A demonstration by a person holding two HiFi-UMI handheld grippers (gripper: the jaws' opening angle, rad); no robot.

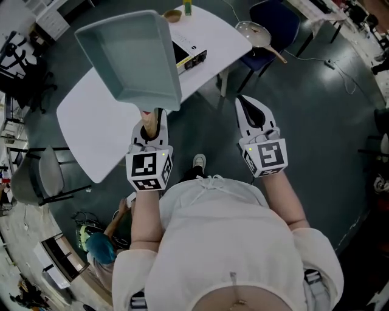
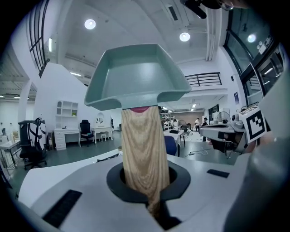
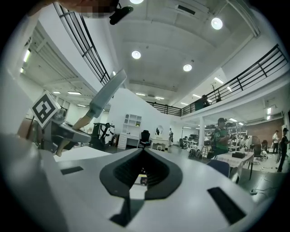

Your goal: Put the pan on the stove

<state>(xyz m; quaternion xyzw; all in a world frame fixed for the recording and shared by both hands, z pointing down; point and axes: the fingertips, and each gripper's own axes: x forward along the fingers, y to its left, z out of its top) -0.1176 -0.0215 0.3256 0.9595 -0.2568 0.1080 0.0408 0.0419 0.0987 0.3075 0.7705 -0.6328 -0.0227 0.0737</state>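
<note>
The left gripper's (image 1: 152, 123) jaws clamp the pale wooden handle (image 2: 141, 149) of the pan (image 1: 130, 54), which is square and deep, grey-green with flared walls, and is held in the air over the white surface (image 1: 94, 130). The right gripper's (image 1: 253, 113) jaws are closed together, empty

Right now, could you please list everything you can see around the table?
pan: one, grey-green with a wooden handle, held up over the table
table: one, white, below the pan
box: one, black and white, on the table
bowl: one, brown, at the table's far edge
round pan: one, silvery, on the blue chair
blue chair: one, blue, beyond the table, to the right
grey chair: one, grey, left of the table
left gripper: one, white, shut on the pan's handle
right gripper: one, white, shut and empty
</note>
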